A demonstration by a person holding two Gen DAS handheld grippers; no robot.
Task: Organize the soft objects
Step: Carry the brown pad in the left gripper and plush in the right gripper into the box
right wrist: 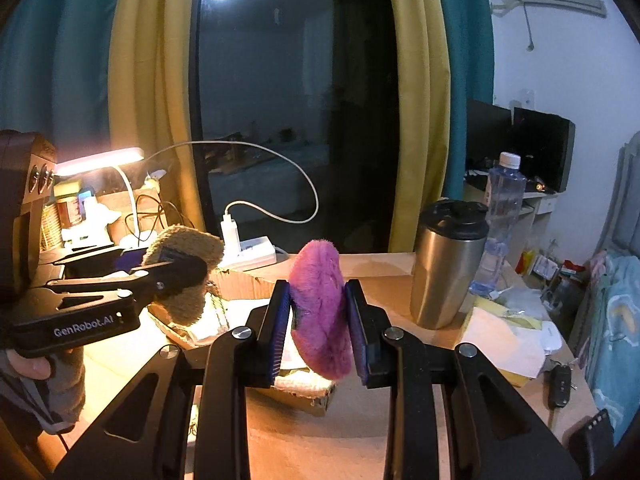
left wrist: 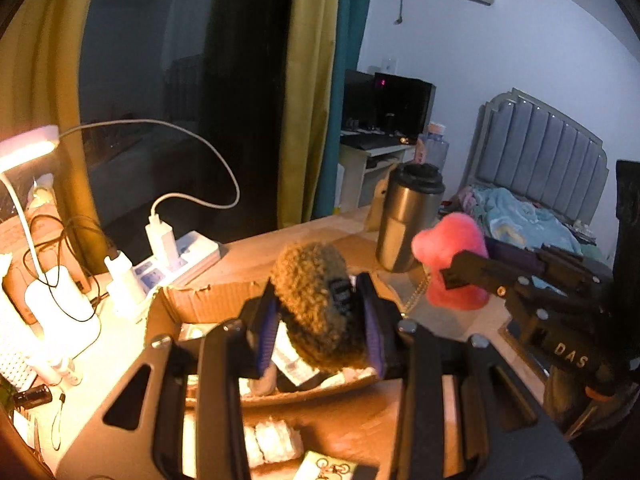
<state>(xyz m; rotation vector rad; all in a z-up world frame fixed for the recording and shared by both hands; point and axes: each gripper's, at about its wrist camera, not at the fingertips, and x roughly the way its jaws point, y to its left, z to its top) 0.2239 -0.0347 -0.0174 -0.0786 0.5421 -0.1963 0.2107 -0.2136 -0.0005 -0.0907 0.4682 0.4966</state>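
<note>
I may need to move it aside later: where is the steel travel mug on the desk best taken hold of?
Grip the steel travel mug across its straight metal body, below the black lid, coming in level from the front. It stands upright, so its sides probably suit the jaws. A plastic bottle stands close behind to its right, so that side looks tighter.

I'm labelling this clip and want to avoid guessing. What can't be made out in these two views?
- Cardboard box contents: left wrist view, hidden by the left gripper and its brown plush.
- Pink plush shape: right wrist view, squeezed in the right gripper.
- Lamp area: overexposed.
</note>
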